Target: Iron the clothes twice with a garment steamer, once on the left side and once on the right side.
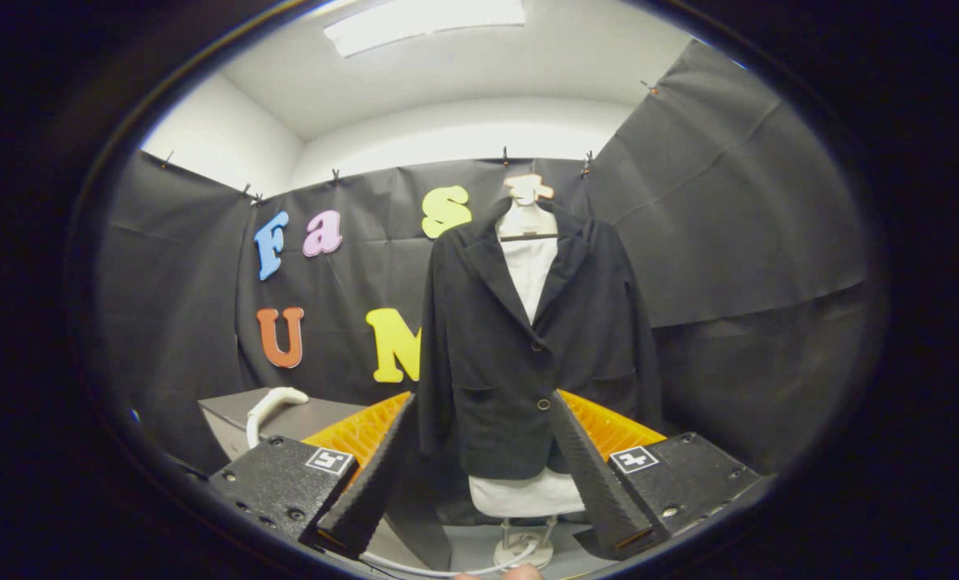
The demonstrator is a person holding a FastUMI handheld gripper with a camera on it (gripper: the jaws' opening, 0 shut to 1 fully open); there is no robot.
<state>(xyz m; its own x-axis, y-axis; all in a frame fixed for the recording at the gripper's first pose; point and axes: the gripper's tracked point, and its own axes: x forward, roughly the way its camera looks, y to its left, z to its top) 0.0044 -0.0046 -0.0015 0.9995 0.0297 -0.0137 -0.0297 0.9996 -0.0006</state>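
A black blazer (pixel 528 338) hangs buttoned on a white mannequin torso (pixel 528 262), standing upright beyond my fingers. My gripper (pixel 483 407) is open, its two black ribbed fingers (pixel 383 475) spread wide with nothing between them; the blazer's lower hem shows in the gap, farther off. The white garment steamer handle (pixel 268 409) rests on a grey box (pixel 302 419) beyond the left finger, its cord trailing down toward the mannequin's base.
The mannequin stands on a round white base (pixel 522 550) on the grey floor. Black cloth walls close in behind and to the right. A white cord (pixel 415 568) runs along the floor near my fingers.
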